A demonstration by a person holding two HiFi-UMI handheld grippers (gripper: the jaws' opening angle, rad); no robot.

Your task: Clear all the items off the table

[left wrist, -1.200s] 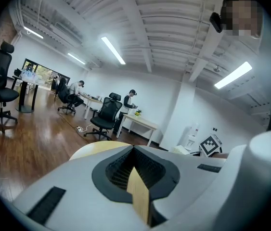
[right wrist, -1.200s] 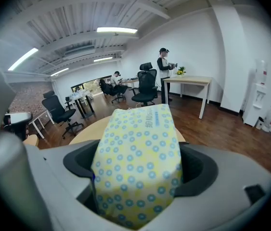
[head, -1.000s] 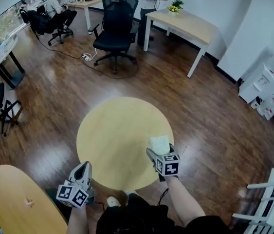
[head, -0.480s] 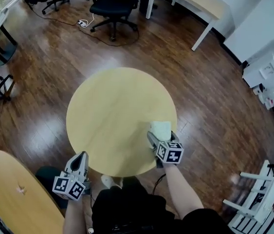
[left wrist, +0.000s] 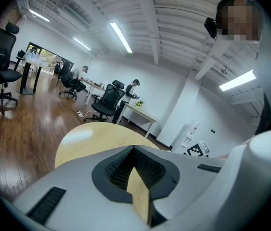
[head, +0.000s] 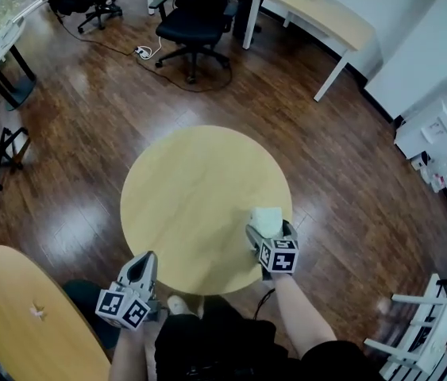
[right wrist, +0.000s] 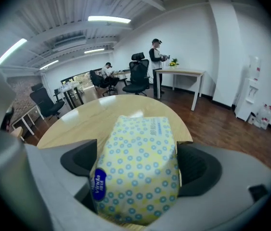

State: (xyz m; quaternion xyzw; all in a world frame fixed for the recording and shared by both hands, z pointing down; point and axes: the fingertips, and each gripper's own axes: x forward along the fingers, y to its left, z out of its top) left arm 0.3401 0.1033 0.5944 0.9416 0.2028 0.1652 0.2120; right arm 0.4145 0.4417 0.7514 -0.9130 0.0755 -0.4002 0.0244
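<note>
Head view: one tissue pack [head: 267, 221] lies on the single round table [head: 191, 205], near its right edge. Right gripper view: the pack sits between the right gripper's [right wrist: 137, 177] wide jaws, which have just been opening. Left gripper view: the left gripper [left wrist: 134, 150] is closed and empty.

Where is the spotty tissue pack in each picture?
Head view: the tissue pack sits over the near-right part of the round table.
Left gripper view: the pack is not in it; only the round table shows.
Right gripper view: the pack fills the low centre, with the round table stretching behind it.
Shared landmark: the round table.
</note>
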